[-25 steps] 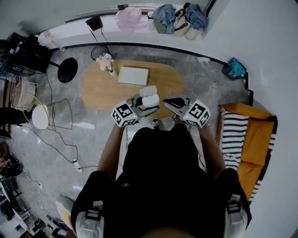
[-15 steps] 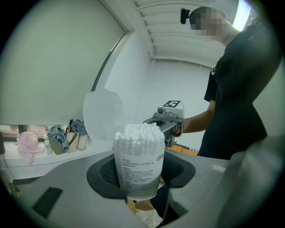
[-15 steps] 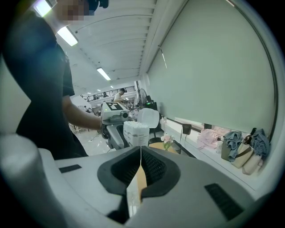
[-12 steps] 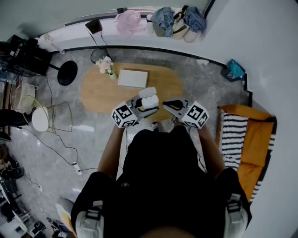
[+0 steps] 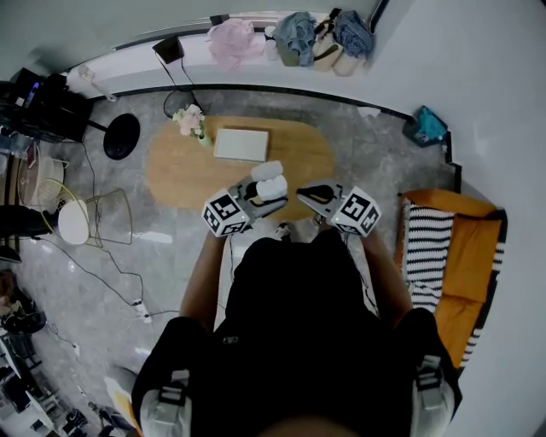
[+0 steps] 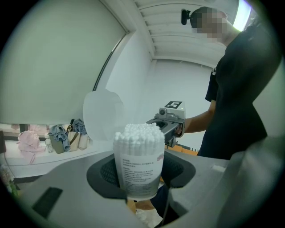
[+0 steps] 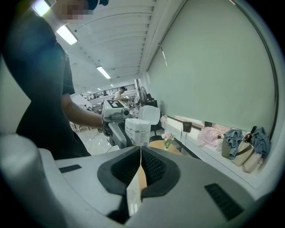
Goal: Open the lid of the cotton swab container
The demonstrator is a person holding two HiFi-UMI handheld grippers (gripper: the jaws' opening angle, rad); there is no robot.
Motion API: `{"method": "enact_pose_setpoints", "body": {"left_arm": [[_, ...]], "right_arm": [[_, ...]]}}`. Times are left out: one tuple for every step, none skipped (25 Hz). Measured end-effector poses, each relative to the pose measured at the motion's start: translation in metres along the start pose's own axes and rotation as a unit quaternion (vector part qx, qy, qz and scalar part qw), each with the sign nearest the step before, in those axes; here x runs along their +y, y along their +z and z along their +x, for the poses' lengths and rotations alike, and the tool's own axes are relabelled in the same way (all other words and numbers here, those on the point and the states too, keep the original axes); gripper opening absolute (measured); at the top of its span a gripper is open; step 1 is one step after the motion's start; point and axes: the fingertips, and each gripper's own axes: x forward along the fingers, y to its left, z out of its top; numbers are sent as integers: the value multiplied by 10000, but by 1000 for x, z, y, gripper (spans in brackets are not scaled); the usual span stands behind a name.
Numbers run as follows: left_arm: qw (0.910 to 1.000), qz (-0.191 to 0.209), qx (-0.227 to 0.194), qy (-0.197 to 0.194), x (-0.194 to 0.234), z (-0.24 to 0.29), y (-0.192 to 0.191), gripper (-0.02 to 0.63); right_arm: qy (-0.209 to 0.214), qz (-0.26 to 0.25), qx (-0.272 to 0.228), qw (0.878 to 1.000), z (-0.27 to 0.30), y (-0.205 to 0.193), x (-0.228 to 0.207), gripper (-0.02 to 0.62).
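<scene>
Though vague overhead, container [image 6: 139,165] lid [image 6: 103,116] open.

Bright, even indoor light; shadows soft. All three views show strong fisheye bending, with dark vignetting at the rims of both gripper views. A ceiling lamp [image 7: 67,35] glares at 11 o'clock in the right gripper view, a second lamp [image 6: 242,13] at 1 o'clock in the left.

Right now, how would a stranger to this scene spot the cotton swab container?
Find the oval wooden table, then the person's left tool held up before its near edge. The cotton swab container is the clear cylinder clamped in it. Unlike the flat white rectangle and flowers on the table, it is packed with white swab tips, its lid flipped open.
</scene>
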Motion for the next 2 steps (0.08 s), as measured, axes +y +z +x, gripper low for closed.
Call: {"method": "enact_pose_setpoints", "body": {"left_arm": [[10000, -5, 1, 2, -1, 0, -1, 199], [10000, -9, 1, 4, -2, 0, -2, 199]], "right_arm": [[8, -42, -2, 10000, 0, -3, 0, -2], [18, -92, -3, 10000, 0, -5, 0, -2]]}}
